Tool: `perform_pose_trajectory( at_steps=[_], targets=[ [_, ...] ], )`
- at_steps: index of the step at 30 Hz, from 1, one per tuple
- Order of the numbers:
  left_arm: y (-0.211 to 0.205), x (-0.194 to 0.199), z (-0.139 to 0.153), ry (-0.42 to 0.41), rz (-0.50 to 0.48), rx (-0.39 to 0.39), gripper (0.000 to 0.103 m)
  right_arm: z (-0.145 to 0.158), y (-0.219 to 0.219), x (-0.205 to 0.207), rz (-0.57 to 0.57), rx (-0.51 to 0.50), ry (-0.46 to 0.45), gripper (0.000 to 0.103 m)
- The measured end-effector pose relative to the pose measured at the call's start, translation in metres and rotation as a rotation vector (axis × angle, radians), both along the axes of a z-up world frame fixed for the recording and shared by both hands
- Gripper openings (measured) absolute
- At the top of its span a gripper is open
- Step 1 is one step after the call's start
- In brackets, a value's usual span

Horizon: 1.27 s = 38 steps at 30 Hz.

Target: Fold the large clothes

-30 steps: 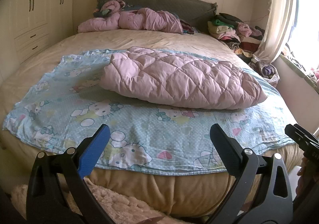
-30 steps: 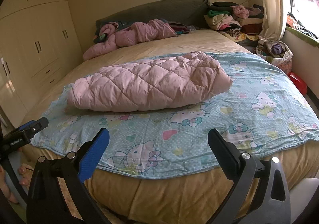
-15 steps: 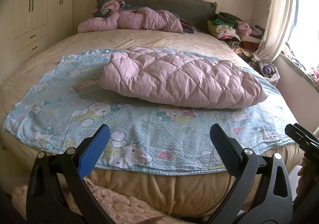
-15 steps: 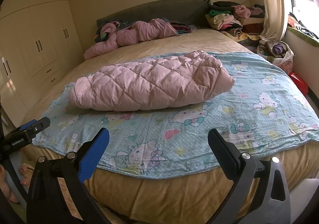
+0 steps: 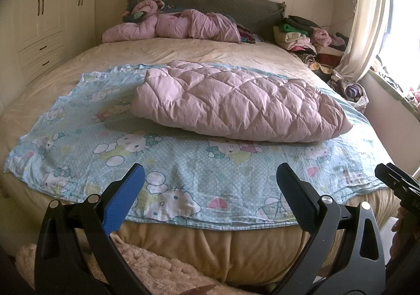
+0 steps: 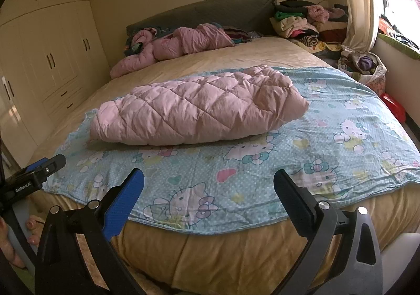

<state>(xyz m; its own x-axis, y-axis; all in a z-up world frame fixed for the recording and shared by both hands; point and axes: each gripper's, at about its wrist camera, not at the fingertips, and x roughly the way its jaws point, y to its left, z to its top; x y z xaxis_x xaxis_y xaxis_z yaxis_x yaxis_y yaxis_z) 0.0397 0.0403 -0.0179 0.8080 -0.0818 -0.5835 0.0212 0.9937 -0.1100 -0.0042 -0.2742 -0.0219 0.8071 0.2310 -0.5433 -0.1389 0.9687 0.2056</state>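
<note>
Pink quilted coat (image 5: 236, 100) found lying in a compact, puffy bundle on the blue cartoon sheet (image 5: 183, 171) in the middle of the bed (image 5: 210, 250); judged folded, or nearly so. Left gripper (image 5: 210, 187) and right gripper (image 6: 208, 186) both held back at the foot of the bed, jaws wide apart, holding nothing, well clear of the coat. Second pink garment (image 5: 181, 24) noted crumpled by the headboard, probably left to fold.

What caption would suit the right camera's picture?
Open right gripper facing a folded pink quilted coat on a cartoon-cat sheet.
</note>
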Motion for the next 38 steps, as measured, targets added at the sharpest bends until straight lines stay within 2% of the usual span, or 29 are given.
perform_pose_trajectory(
  at_steps=[14, 21, 26, 27, 31, 34, 36, 38],
  targets=[
    [0.003, 0.001, -0.004, 0.016, -0.006, -0.006, 0.094, -0.003, -0.002, 0.000, -0.008, -0.004, 0.006, 0.099],
    [0.025, 0.000, -0.020, 0.061, 0.034, -0.021, 0.094, -0.017, -0.008, -0.010, -0.090, -0.048, 0.009, 0.099],
    [0.041, 0.003, -0.022, 0.077, 0.074, -0.027, 0.094, -0.032, -0.029, -0.018, -0.189, 0.002, 0.041, 0.099],
    [0.048, 0.004, -0.022, 0.084, 0.089, -0.031, 0.094, -0.034, -0.037, -0.021, -0.217, 0.010, 0.049, 0.099],
    [0.097, 0.017, -0.022, 0.116, 0.164, -0.029, 0.094, -0.047, -0.103, -0.045, -0.454, 0.001, 0.059, 0.099],
    [0.157, 0.033, -0.018, 0.124, 0.268, -0.020, 0.094, -0.068, -0.176, -0.072, -0.693, -0.045, 0.137, 0.099],
    [0.209, 0.048, -0.017, 0.139, 0.357, -0.004, 0.094, -0.087, -0.239, -0.103, -0.899, -0.072, 0.216, 0.099],
    [0.262, 0.069, -0.018, 0.149, 0.469, 0.059, 0.094, -0.107, -0.294, -0.132, -1.072, -0.105, 0.303, 0.099]
  ],
)
